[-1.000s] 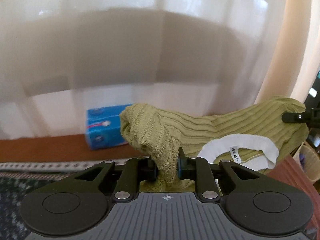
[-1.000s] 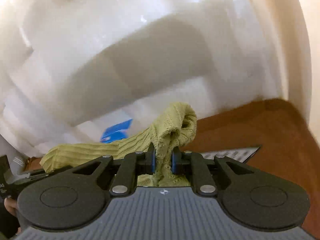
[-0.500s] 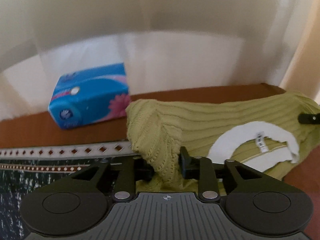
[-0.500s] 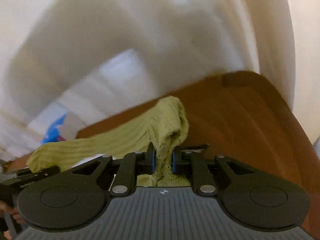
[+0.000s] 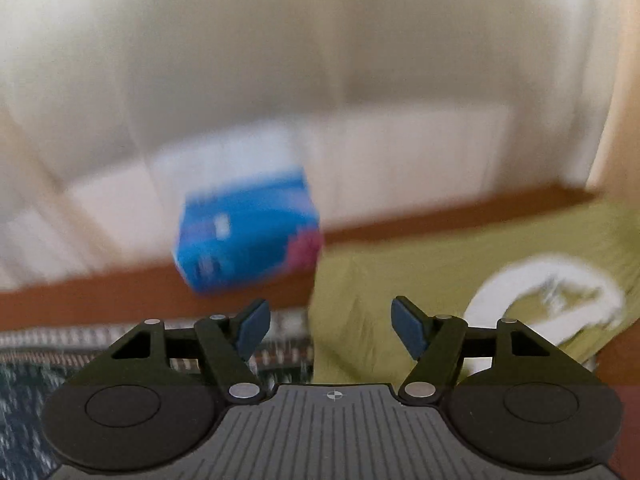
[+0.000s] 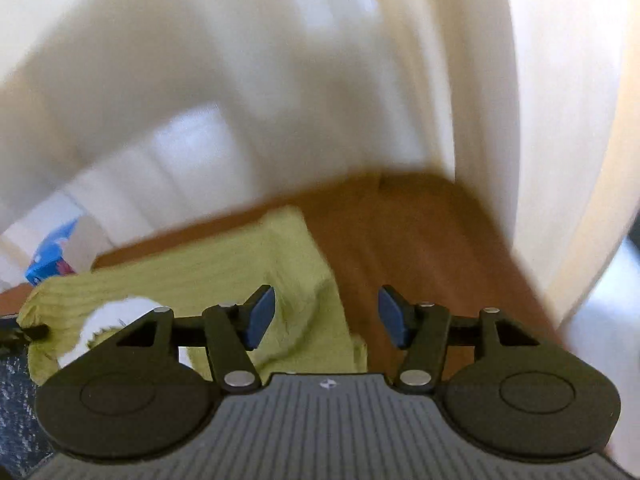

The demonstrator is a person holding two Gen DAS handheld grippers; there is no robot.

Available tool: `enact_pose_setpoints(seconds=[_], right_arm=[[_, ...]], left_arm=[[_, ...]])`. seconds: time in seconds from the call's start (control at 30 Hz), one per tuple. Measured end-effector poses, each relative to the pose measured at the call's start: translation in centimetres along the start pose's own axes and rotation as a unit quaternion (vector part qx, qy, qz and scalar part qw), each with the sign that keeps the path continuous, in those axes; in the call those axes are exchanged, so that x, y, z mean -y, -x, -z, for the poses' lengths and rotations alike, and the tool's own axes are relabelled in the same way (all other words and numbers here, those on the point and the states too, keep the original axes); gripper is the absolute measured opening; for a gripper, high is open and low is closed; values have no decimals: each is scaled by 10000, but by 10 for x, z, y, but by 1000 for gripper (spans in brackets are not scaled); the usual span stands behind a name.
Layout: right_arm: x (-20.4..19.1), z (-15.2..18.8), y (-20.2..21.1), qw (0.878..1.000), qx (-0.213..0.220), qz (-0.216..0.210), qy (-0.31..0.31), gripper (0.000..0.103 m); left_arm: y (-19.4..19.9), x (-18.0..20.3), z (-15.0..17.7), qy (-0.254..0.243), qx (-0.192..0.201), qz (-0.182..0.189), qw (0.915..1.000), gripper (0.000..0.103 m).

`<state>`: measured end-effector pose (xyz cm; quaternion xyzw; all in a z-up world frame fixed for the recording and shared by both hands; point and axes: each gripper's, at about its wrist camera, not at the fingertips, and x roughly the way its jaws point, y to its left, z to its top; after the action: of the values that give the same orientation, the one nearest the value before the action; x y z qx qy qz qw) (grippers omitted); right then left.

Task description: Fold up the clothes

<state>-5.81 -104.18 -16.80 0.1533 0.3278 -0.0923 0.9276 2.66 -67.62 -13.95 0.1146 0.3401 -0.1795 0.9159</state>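
**Both grippers let go of the green top on the table**

The green knitted top (image 5: 460, 280) lies spread on the brown wooden table (image 6: 420, 232), white collar (image 5: 504, 292) facing up. It is the landmark for everything else here.

The left gripper (image 5: 330, 330) stands over the top's left-hand edge. Its jaws have just been opening and now stand wide apart; the blue pads (image 5: 252, 330) touch nothing. The fabric edge shows in the gap between them, lying flat on the table below, not pinched. The left pad hangs over the patterned cloth (image 5: 48, 352) beside the top, the right pad over the green knit itself.

The right gripper (image 6: 326, 316) stands over the top's opposite edge. Its jaws have likewise just been opening and are spread, with no cloth pressed between the pads. The corner of the top fills the left part of the gap; bare table shows in the right part.

A blue tissue box (image 5: 248, 232), blurred, sits on the table just beyond the top's left edge, near or touching it; the blur hides which. Whether the box is opened cannot be told. Pale curtains (image 6: 280, 80) hang behind the table, beyond the top.
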Motion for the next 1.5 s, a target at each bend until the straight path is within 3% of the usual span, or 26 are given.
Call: enact_pose_setpoints(seconds=[0.07, 0.17, 0.3, 0.4, 0.73, 0.87, 0.97, 1.07, 1.23, 1.4, 1.5], right_arm=[[-14, -9, 9, 9988, 209, -165, 403, 62], [-38, -14, -2, 9945, 195, -311, 982, 62], [-55, 0, -32, 9886, -121, -168, 1492, 62], [-53, 18, -53, 9861, -406, -16, 1610, 65], [-47, 43, -53, 9855, 79, -20, 1698, 69], [-49, 44, -51, 9855, 120, 107, 1686, 70], [-56, 28, -45, 9850, -168, 177, 1707, 70], [-61, 14, -21, 9879, -48, -33, 1549, 71], [-66, 1, 32, 9933, 76, -491, 1039, 78], [-64, 5, 80, 9959, 18, -783, 442, 85], [-65, 10, 103, 9956, -14, -872, 332, 96]], left_arm=[[6, 8, -11, -58, 177, 200, 9996, 80], [-10, 29, -17, -371, 108, 431, 9983, 80], [-49, 48, -1, -591, -351, 342, 9971, 80], [-66, 50, 15, -603, -538, 267, 9964, 80], [-74, 55, 40, -558, -153, 10, 9983, 83], [-74, 59, 32, -544, -332, -86, 9979, 83], [-59, 57, 16, -417, -472, 15, 9980, 83], [-31, 53, 2, -235, -346, 19, 9991, 85], [18, 46, -10, 438, -654, -335, 9963, 87], [61, 48, -1, 899, -748, -119, 9931, 96], [75, 50, 8, 947, -877, 29, 9916, 103]])
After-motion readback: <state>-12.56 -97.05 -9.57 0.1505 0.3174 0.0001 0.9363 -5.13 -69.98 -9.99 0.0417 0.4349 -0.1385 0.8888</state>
